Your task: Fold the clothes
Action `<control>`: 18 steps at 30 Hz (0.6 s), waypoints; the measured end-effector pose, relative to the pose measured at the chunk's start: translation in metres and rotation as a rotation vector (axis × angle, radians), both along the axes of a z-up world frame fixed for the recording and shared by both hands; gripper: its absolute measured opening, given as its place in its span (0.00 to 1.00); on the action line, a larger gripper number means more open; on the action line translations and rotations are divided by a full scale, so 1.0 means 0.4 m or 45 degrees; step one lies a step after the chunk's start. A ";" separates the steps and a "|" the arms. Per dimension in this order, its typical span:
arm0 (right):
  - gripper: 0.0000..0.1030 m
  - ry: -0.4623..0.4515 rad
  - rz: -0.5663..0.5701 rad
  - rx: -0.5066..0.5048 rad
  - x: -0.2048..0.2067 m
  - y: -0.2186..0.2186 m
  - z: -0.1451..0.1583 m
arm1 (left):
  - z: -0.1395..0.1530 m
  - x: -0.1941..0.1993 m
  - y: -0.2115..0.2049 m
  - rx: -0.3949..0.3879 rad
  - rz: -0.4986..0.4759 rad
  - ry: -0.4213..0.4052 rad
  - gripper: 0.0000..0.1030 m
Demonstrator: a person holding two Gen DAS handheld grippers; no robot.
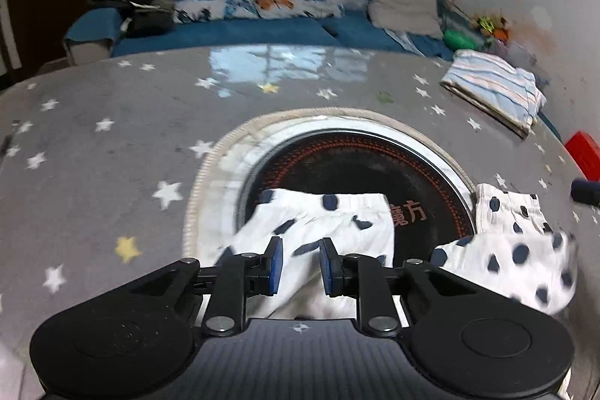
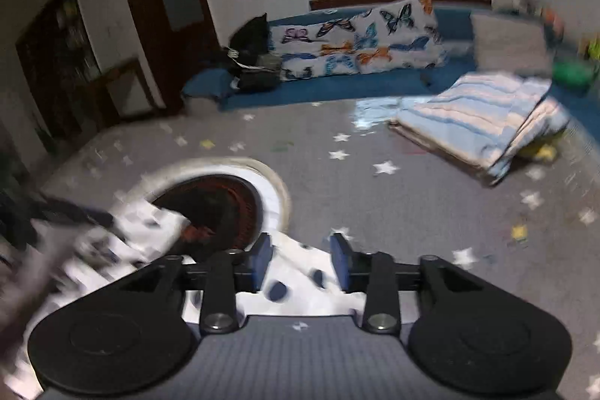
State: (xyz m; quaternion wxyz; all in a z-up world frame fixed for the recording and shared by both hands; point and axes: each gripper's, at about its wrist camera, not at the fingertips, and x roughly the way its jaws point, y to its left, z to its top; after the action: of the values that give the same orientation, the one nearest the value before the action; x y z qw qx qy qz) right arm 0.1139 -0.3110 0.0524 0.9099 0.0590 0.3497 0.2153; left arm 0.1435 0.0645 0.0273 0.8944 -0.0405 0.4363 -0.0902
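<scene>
- White, navy-spotted soft cotton garment (image 1: 330,231) lies crumpled across the grey star-printed table (image 1: 93,175), long axis running left to right, partly covering a round black hotplate (image 1: 356,167).
- Left tool (image 1: 300,263) and right tool (image 2: 300,263) hover over it, both released.
- Folded striped cloth (image 1: 495,88) rests well apart.

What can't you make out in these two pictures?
- Polka-dot garment: near part hidden under the left claw body, left wrist view.
- Same garment's left part: motion-blurred, right wrist view.
- Red object: cut off by the frame edge, left wrist view.
</scene>
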 end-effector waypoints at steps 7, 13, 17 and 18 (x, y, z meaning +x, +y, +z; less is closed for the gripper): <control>0.37 0.180 0.051 -0.152 0.054 0.057 -0.104 | -0.059 0.052 -0.042 0.013 -0.083 0.084 0.24; 0.49 0.159 0.105 -0.324 0.080 0.128 -0.151 | -0.063 0.079 -0.064 0.132 -0.091 0.023 0.30; 0.56 0.085 0.144 -0.419 0.106 0.175 -0.171 | -0.075 0.107 -0.069 0.231 -0.046 -0.060 0.36; 0.56 0.080 0.141 -0.416 0.119 0.179 -0.172 | -0.078 0.113 -0.068 0.240 -0.031 -0.081 0.37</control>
State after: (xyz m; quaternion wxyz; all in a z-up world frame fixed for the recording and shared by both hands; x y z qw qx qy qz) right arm 0.1617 -0.2393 -0.0166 0.8828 -0.1021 0.4110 0.2034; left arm 0.1888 0.0374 -0.0037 0.9065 0.0519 0.4145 -0.0610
